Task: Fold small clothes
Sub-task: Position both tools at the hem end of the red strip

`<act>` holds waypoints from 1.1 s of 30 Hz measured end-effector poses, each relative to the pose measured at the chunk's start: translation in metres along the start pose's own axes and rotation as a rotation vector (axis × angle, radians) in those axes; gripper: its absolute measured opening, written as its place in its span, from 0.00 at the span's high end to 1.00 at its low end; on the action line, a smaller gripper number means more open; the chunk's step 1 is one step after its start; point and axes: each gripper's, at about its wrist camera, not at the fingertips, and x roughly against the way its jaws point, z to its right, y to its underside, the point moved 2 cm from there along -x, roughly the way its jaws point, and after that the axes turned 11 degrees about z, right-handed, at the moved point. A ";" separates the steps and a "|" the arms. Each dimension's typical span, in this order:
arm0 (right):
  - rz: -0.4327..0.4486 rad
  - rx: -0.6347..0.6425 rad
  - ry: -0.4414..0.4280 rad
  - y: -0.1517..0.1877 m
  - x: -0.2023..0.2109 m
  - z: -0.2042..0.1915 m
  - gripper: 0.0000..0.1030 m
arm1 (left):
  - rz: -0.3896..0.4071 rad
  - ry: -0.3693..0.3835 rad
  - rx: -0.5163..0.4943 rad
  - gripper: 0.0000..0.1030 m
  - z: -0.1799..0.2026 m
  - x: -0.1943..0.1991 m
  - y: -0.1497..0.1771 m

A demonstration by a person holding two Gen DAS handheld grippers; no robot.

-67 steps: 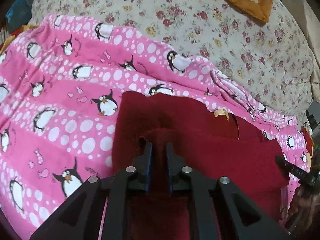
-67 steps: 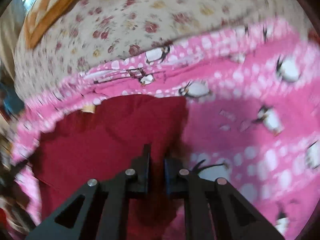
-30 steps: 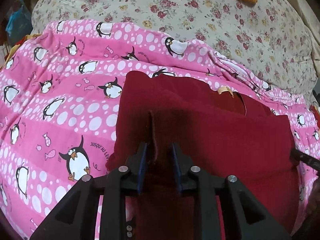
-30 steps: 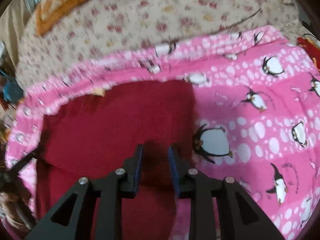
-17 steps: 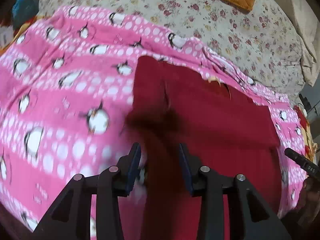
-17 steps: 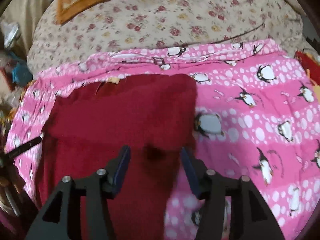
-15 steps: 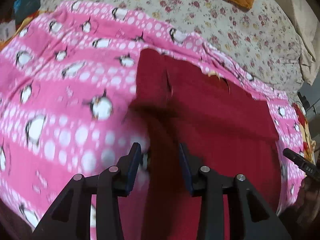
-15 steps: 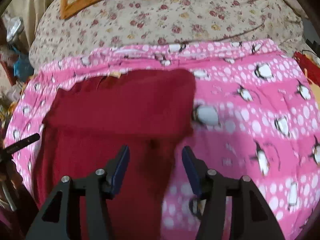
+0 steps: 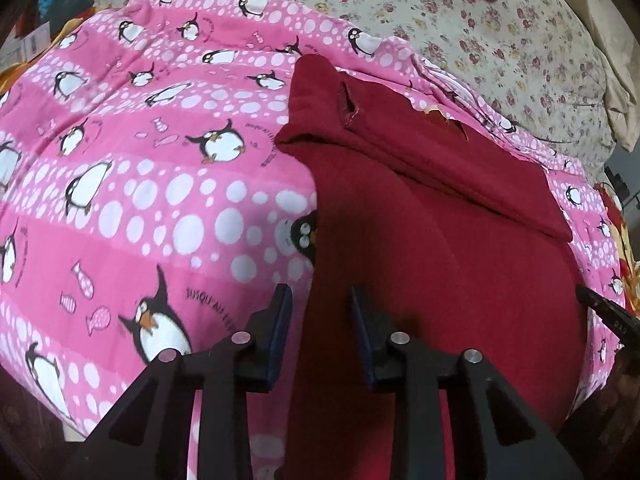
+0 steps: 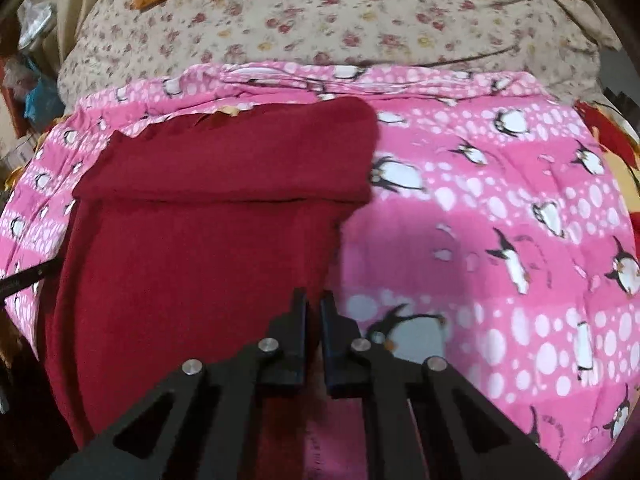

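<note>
the dark red fleece garment [image 10: 208, 248] is pinched at its near edge by the right gripper [image 10: 313, 304] for folding, left gripper [image 9: 320, 300] left open just beside.

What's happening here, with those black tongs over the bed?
A person holding two grippers is folding a red garment on a pink penguin blanket. Its far end is already folded over. The left gripper is open over the near left edge. The right gripper looks nearly closed at the near right edge; whether it pinches cloth is unclear.

Pink penguin blanket [image 9: 160, 184], floral bedspread [image 10: 320, 12]
</note>
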 end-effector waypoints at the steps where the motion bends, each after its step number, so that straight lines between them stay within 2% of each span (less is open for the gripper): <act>1: -0.004 -0.005 0.006 0.001 -0.002 0.002 0.94 | 0.002 -0.001 0.001 0.90 -0.001 0.001 0.002; 6: 0.004 0.041 0.054 0.008 -0.001 -0.007 0.95 | 0.002 -0.020 -0.006 0.90 -0.001 0.008 0.007; 11: -0.012 -0.078 -0.025 0.003 0.014 0.005 0.93 | 0.005 -0.035 0.000 0.90 -0.002 0.015 0.015; 12: -0.012 -0.107 -0.054 0.005 0.019 0.007 0.86 | 0.006 -0.039 0.001 0.90 -0.002 0.016 0.017; 14: -0.023 -0.145 -0.103 0.013 0.029 0.009 0.60 | 0.008 -0.048 -0.007 0.90 -0.001 0.018 0.019; 15: -0.029 -0.145 -0.112 0.017 0.032 0.008 0.57 | 0.009 -0.052 -0.013 0.90 0.001 0.019 0.020; 19: -0.067 -0.072 -0.136 0.041 0.047 -0.003 0.57 | 0.003 -0.047 -0.022 0.90 0.004 0.025 0.027; 25: -0.156 -0.076 -0.221 0.076 0.053 -0.013 0.51 | -0.013 -0.039 -0.029 0.90 0.004 0.037 0.043; 33: -0.243 -0.013 -0.287 0.114 0.066 -0.027 0.42 | -0.090 0.008 -0.014 0.86 -0.008 0.062 0.091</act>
